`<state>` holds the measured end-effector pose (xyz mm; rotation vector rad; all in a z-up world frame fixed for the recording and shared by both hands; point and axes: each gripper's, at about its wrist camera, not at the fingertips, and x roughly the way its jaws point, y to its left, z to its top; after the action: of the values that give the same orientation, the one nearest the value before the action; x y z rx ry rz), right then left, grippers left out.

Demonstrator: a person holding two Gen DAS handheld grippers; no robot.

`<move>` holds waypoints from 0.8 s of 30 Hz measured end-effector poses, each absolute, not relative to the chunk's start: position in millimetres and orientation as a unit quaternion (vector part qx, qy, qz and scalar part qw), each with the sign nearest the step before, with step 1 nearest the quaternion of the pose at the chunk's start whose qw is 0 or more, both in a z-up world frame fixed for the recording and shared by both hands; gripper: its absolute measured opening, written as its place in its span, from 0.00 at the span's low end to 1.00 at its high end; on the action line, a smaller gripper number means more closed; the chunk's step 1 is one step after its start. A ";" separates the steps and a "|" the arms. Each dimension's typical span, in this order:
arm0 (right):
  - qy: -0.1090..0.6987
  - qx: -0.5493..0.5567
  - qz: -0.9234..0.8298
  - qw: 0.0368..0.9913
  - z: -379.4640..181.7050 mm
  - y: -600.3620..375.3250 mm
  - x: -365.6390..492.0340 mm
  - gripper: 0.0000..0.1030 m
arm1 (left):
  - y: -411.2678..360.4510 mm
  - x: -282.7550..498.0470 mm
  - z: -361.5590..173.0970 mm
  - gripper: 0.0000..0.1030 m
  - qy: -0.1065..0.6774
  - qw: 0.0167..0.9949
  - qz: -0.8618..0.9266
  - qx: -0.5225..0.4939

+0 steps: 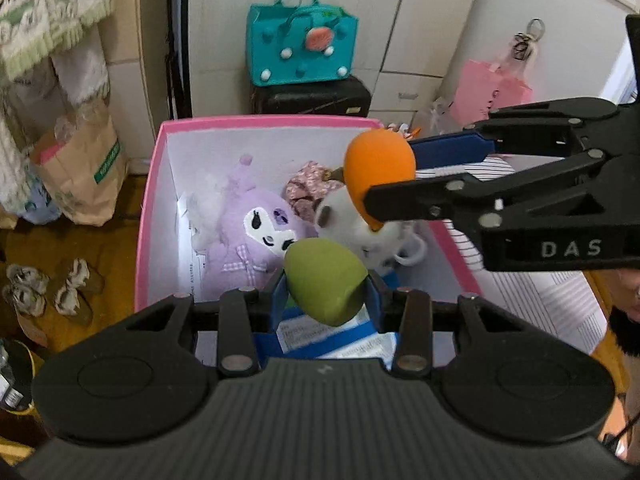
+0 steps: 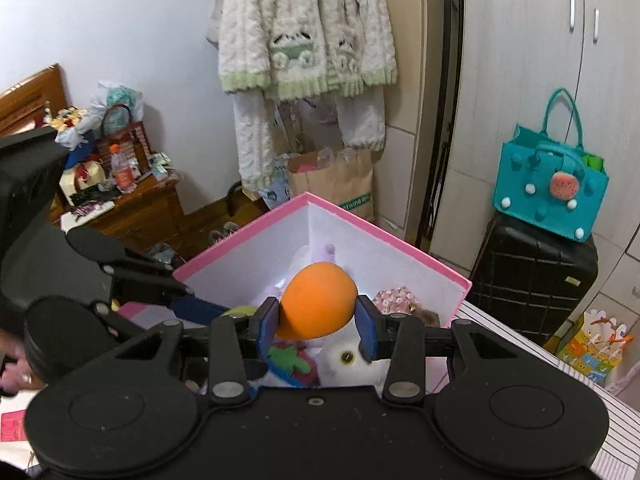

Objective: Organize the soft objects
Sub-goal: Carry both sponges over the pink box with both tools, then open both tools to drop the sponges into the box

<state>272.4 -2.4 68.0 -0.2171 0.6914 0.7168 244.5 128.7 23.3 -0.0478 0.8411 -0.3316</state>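
My left gripper (image 1: 326, 286) is shut on a green egg-shaped sponge (image 1: 324, 280) and holds it over the near rim of a pink box (image 1: 148, 216). My right gripper (image 2: 318, 318) is shut on an orange egg-shaped sponge (image 2: 318, 304) above the same box (image 2: 400, 240); it also shows in the left wrist view (image 1: 394, 172) from the right, holding the orange sponge (image 1: 376, 164). Inside the box lie a purple plush (image 1: 248, 236), a white cat plush (image 1: 360, 224) and a floral scrunchie (image 1: 308, 184). The green sponge (image 2: 240, 311) peeks out at the left.
A teal felt bag (image 1: 300, 48) sits on a black suitcase (image 1: 312, 98) behind the box. A brown paper bag (image 1: 84, 176) and slippers (image 1: 52, 288) are on the floor at the left. A fluffy robe (image 2: 304, 48) hangs on the wall. A striped sheet (image 1: 520, 292) lies right of the box.
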 end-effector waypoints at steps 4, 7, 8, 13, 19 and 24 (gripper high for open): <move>0.347 -0.093 0.332 0.872 55.8 6.2 298.1 0.45 | 131.4 269.5 7.0 0.39 0.427 0.891 -0.152 -0.036; 0.355 -0.095 0.326 0.871 47.9 10.9 313.6 0.48 | 133.1 281.7 1.8 0.41 0.433 0.887 -0.150 -0.052; 0.359 -0.095 0.324 0.870 45.4 11.9 317.5 0.48 | 133.0 283.2 1.4 0.41 0.434 0.887 -0.152 -0.054; 0.359 -0.099 0.310 0.875 35.2 13.9 326.6 0.49 | 126.9 285.3 1.4 0.48 0.428 0.890 -0.152 -0.037; 0.344 -0.079 0.295 0.888 39.6 1.2 322.3 0.54 | 127.5 273.8 6.8 0.54 0.408 0.904 -0.130 -0.020; 0.336 -0.043 0.291 0.895 49.4 -23.0 299.6 0.54 | 133.4 255.1 18.5 0.62 0.387 0.916 -0.106 -0.001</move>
<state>299.6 -23.0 49.4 -0.0889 0.6963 0.6039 255.1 133.4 18.5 -0.0027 0.7966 -0.2190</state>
